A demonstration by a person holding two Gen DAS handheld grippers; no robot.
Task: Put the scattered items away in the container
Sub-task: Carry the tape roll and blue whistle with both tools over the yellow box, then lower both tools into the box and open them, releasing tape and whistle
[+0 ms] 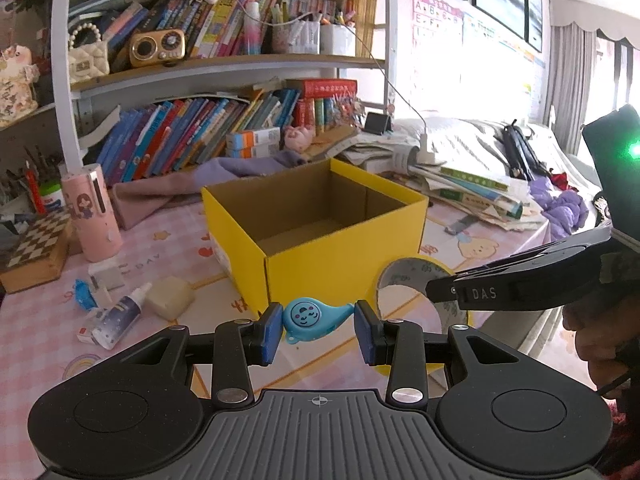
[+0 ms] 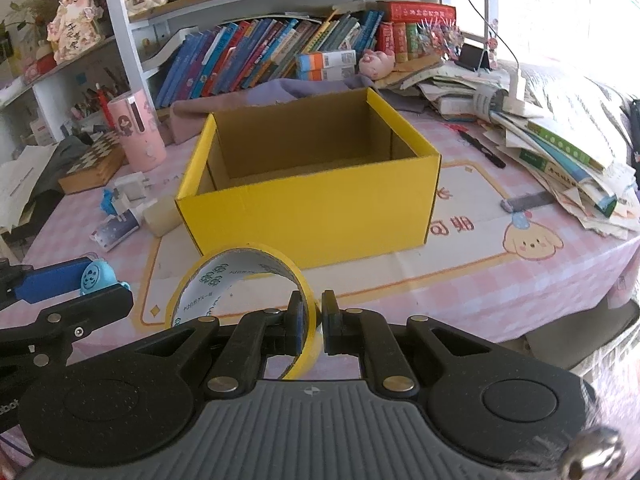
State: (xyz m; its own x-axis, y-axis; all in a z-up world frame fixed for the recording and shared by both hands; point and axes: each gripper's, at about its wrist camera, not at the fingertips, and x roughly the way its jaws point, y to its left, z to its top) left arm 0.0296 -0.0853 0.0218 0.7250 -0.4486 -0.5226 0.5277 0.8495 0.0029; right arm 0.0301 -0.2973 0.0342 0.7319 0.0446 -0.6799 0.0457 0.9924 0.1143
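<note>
Yellow box (image 2: 308, 216) sits open-topped mid-surface (image 2: 500, 280), nothing visible inside. Left claw (image 1: 318, 330) clamps a blue whale toy (image 1: 314, 316) just before its near wall. Right claw (image 2: 311, 326) pinches the rim of a yellow tape roll (image 2: 240, 280) alongside. Glue bottle (image 1: 118, 318) lies left.

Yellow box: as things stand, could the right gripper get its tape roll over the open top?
Probably yes. The right gripper, shut on the tape roll, sits just in front of the yellow box, whose top is open, with nothing between them; the left gripper is off to one side.
</note>
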